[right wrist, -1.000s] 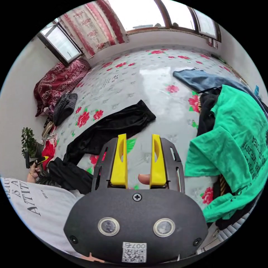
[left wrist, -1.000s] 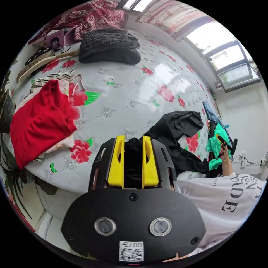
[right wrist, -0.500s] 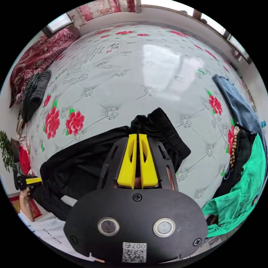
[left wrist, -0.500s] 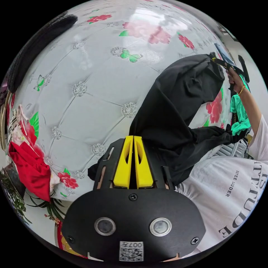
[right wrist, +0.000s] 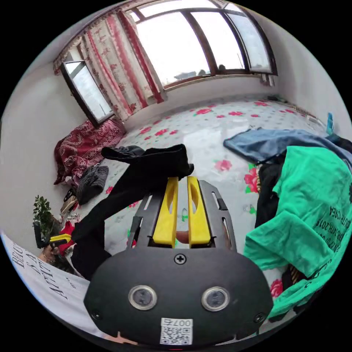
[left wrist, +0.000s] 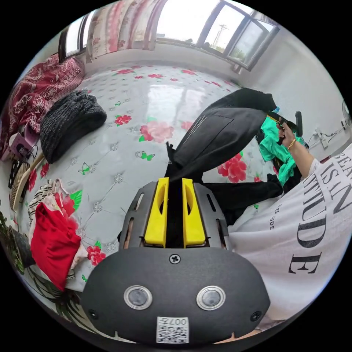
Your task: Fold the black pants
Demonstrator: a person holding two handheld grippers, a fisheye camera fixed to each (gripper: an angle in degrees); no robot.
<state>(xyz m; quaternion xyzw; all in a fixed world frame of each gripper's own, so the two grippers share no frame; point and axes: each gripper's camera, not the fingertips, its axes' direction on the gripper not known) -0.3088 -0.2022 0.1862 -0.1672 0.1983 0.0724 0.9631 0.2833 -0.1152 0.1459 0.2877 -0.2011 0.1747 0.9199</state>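
Pants [left wrist: 220, 135] are held off the bed [left wrist: 121, 154], strung between the two grippers; part still trails over the near edge of the bed beside the person's shirt [left wrist: 304, 234]. In the left gripper view, black cloth runs straight out from between the yellow fingers [left wrist: 157, 212] of the left gripper [left wrist: 175, 211]: fingers pinching the pants, gap filled with cloth. From there the long axis of the garment rises away toward the right gripper [left wrist: 282, 123], seen far off by the green shirt [left wrist: 273, 146], at the end of the person's outstretched arm.

In the right gripper view, right gripper [right wrist: 182, 211] fingers [right wrist: 167, 212] are nearly together, a narrow gap showing; the cloth sits at the tips and drapes off to the left side. Whether both fingers press on it cannot be told. The left gripper [right wrist: 55, 240] is seen low, near the plant [right wrist: 42, 212].

Judgement: both ends held at about equal reach; the next move depends on keeping the span taut along that axis before laying it flat on the bed. One leg hangs loose below.
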